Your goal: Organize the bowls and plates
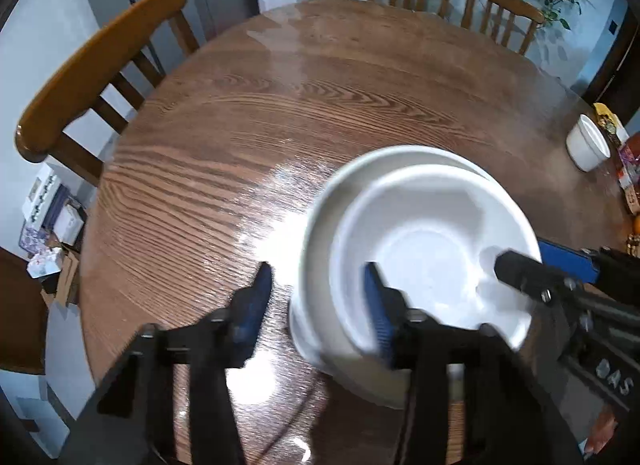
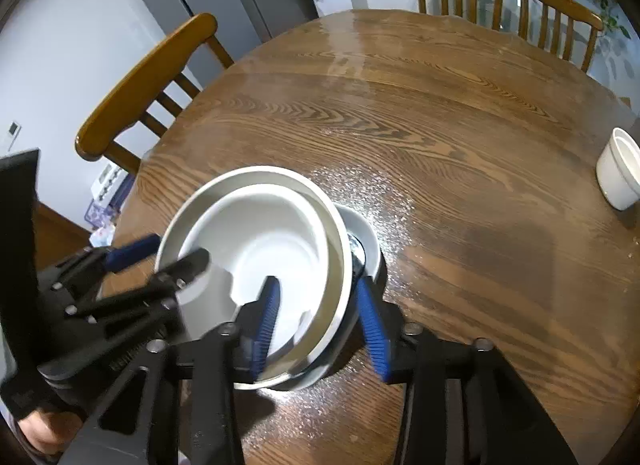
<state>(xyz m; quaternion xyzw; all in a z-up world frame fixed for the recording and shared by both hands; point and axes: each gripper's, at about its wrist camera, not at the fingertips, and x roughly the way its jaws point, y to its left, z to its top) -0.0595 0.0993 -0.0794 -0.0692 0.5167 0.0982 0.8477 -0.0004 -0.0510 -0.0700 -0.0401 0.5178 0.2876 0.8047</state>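
a round wooden table (image 1: 280,113) is sitting in a kitchen with wooden chairs (image 1: 92,77) around it. near its front edge, a white bowl (image 1: 432,249) is resting inside a bigger white bowl (image 1: 320,225). the left gripper (image 1: 320,305) and right gripper (image 2: 320,317) are each reaching around the stacked rims, jaws apart, not squeezing. a small white cup (image 2: 618,169) is standing far off.
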